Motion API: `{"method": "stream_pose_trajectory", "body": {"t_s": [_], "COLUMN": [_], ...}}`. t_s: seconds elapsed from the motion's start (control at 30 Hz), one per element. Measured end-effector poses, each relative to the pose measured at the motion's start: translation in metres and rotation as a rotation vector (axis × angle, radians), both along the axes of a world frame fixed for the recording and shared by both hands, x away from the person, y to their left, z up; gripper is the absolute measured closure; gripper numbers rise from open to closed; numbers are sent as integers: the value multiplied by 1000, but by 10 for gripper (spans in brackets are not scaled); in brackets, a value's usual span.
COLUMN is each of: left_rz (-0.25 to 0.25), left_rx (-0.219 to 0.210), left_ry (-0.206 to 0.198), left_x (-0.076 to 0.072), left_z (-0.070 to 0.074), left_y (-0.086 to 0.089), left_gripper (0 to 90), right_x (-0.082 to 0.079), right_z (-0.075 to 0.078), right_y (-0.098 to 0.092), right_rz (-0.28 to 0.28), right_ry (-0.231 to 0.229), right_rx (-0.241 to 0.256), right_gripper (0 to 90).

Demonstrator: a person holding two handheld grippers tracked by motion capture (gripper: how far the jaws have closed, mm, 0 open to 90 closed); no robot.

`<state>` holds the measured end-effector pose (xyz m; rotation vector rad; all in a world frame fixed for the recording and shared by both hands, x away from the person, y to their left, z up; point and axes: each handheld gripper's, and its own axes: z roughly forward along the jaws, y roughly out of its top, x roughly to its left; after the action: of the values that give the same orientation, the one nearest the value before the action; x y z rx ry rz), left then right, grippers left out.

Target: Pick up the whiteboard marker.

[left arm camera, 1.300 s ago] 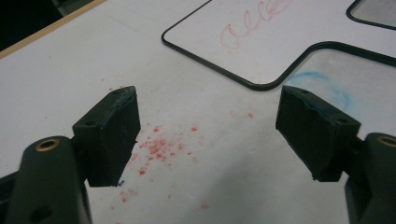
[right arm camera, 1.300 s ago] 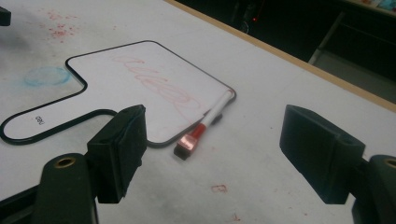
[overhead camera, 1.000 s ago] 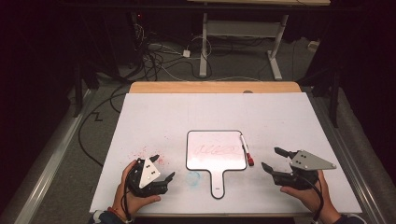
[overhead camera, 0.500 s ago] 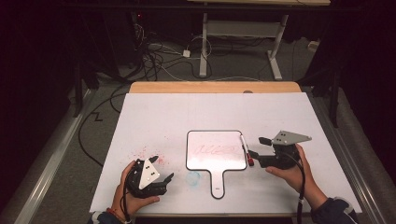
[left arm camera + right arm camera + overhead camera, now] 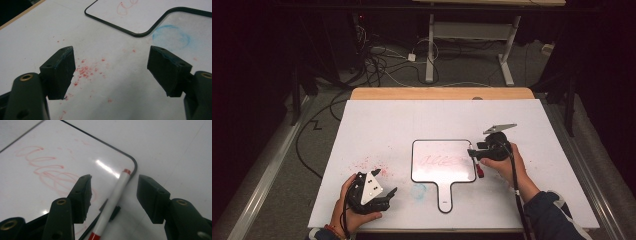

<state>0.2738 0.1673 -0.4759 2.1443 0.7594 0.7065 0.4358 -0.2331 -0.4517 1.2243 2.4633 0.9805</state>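
Observation:
A small paddle-shaped whiteboard (image 5: 442, 152) with a black rim and red scribbles lies mid-table. A white marker (image 5: 479, 167) with red ends rests along its right edge. My right gripper (image 5: 473, 151) hovers open just over that marker. In the right gripper view the marker (image 5: 115, 199) lies between the spread jaws of the right gripper (image 5: 115, 180), untouched, beside the scribbled whiteboard (image 5: 45, 152). My left gripper (image 5: 386, 196) sits open at the front left. The left gripper (image 5: 111, 53) stands over red specks, with the whiteboard's handle rim (image 5: 140, 33) ahead.
The white table cover (image 5: 377, 125) carries red ink specks (image 5: 372, 165) at the left and a blue smudge (image 5: 418, 190) by the board's handle. A wooden table edge (image 5: 442, 93) runs along the back, with cables and desk legs on the floor beyond.
My right gripper has moved left and forward from the table's right side to the whiteboard's right edge, over the marker. The left gripper has stayed in place.

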Motion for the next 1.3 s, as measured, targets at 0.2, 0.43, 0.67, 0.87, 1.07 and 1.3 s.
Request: {"method": "stream_pose_trajectory", "body": {"t_s": [0.2,0.43,0.67,0.87,1.07,1.3], "left_rz": [-2,-12,-28,-64,-180,-240], "left_rx": [1,-1,-42,-125,-305,-411], "left_ry": [11,23,47,58,80,133], "left_x": [1,1,7,22,43,55], "left_z": [-1,-1,0,20,51,59], "left_y": [0,-2,-4,-12,-56,-111], "left_gripper": [214,214,223,223,251,279], "right_x": [8,6,3,-13,-37,-69], "right_z": [-9,-7,-5,20,44,50], "right_y": [-3,-3,-2,1,13,30], "right_rz": [19,41,59,77,138,188], "right_ry": [66,62,47,-80,-213,-302], "right_rx": [28,37,30,124,228,294], "right_gripper": [689,808,815,815,815,815]}}
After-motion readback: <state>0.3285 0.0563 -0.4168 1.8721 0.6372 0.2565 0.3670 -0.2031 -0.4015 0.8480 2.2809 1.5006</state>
